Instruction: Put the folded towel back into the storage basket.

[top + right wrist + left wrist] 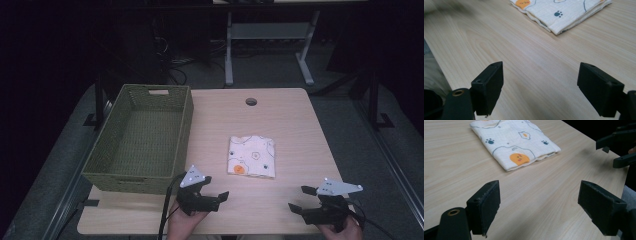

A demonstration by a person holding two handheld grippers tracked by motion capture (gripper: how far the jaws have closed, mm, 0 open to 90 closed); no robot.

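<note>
- Table point(300, 130): light wood surface with a round hole point(251, 102) near its far edge.
- Cloth point(251, 156): folded square, white with egg and paw prints and an orange patch at its near left corner; lies flat in the middle of the surface, nearer the near edge than the far one, just right of the basket.
- Basket point(107, 160): green woven, rectangular, with handle slots; stands along the left edge, from the far left corner almost to the near edge.
- Left gripper point(216, 189): at the near edge, left of centre, near the basket's near right corner; jaws spread wide with nothing between them; the cloth lies apart ahead of it.
- Right gripper point(301, 198): at the near right corner, in a hand; jaws spread wide with nothing between them, pointing left; apart from the cloth.
</note>
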